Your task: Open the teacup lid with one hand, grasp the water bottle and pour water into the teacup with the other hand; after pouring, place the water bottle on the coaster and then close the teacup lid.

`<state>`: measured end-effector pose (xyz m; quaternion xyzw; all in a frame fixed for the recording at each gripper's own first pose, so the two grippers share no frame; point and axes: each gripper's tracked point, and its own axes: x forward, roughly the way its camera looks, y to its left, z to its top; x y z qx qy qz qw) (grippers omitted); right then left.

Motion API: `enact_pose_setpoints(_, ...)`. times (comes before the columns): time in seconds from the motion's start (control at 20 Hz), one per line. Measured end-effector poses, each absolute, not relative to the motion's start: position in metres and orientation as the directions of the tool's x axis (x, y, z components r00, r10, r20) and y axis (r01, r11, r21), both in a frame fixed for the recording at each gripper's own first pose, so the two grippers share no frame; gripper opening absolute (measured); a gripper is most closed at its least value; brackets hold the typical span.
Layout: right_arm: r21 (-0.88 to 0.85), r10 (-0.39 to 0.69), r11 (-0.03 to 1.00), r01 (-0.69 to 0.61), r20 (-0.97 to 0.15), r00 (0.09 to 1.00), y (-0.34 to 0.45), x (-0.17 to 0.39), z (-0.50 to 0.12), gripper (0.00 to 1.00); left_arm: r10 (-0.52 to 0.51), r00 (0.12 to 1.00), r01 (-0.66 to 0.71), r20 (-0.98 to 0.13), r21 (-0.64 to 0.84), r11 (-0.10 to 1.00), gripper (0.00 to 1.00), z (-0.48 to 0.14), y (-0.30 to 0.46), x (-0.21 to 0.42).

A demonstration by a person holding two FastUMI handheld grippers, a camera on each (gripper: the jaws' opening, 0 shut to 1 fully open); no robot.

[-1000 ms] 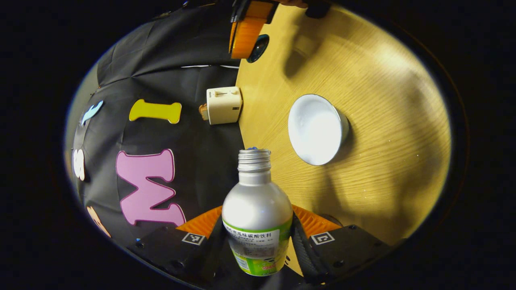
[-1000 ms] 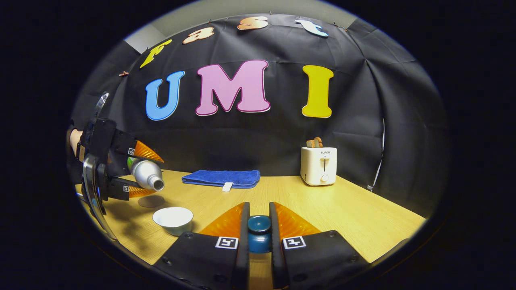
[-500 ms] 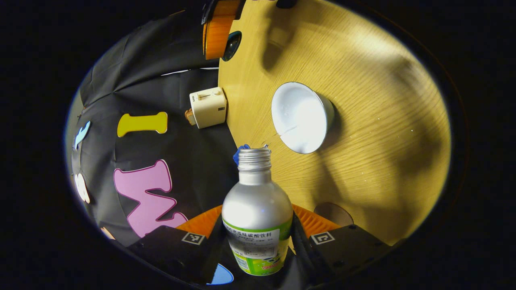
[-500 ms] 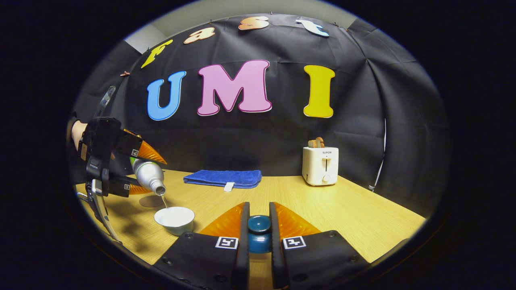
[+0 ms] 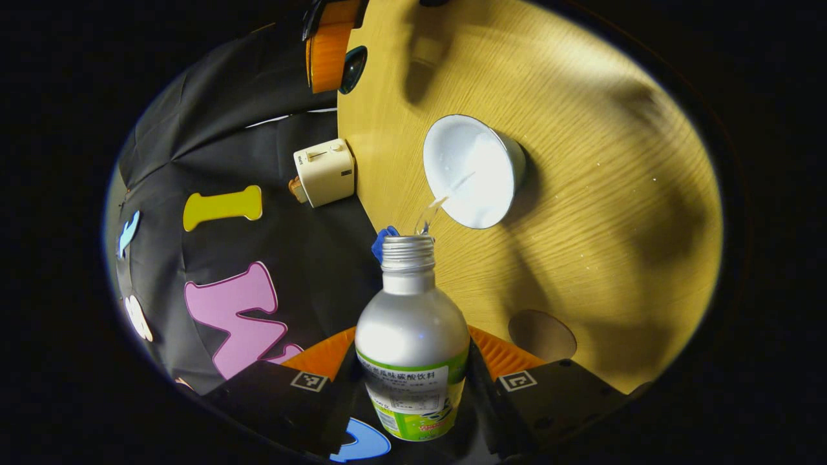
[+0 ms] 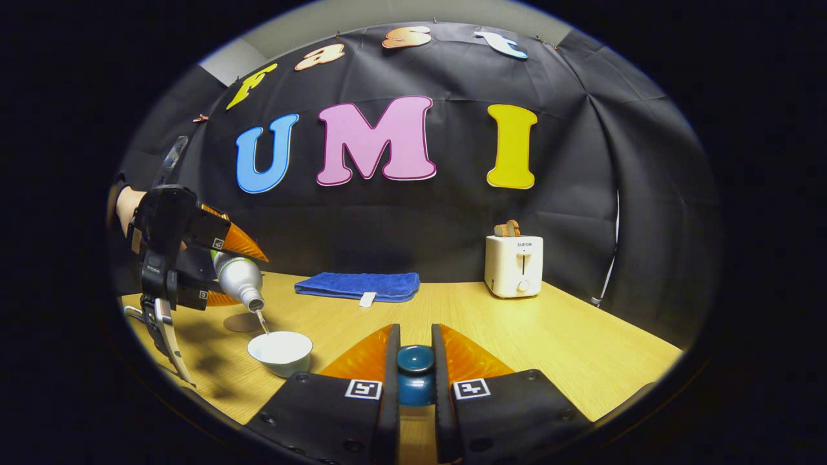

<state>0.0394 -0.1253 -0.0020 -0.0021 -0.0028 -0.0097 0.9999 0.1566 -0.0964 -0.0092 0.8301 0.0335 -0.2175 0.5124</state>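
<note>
Right gripper view: left gripper point(image 6: 223, 271) is clamped across the water bottle point(image 6: 238, 276), tipped neck-down with a thin stream running into the open teacup point(image 6: 280, 352) on the table point(image 6: 581, 349). Smooth metal bottle, probably light and slippery, so hold mid-body. Right gripper point(image 6: 415, 365) pinches the lid point(image 6: 415, 374) by its knob; likely ceramic, fragile.

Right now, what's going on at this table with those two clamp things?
A person is pouring a drink using two hand-held tools. The left tool grips a silver water bottle, tipped so a thin stream of water runs into the open white teacup on the wooden table. The right tool holds the dark blue teacup lid off to the side. The round coaster lies bare beside the cup. A blue cloth and a toaster sit farther back.
</note>
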Motion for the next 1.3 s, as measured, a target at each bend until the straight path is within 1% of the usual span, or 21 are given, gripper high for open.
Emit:
enact_pose_setpoints(0.9,-0.005,-0.007,1.000,0.007,0.005,1.000,-0.123,0.039,-0.002,0.25,-0.127,0.917,0.206,-0.378,0.723,-0.660,0.81,0.007,-0.101,0.161)
enact_pose_setpoints(1.3,-0.005,-0.007,1.000,0.007,0.005,1.000,-0.123,0.039,-0.002,0.25,-0.122,0.914,0.193,-0.387,0.680,-0.707,0.82,0.013,-0.107,0.160)
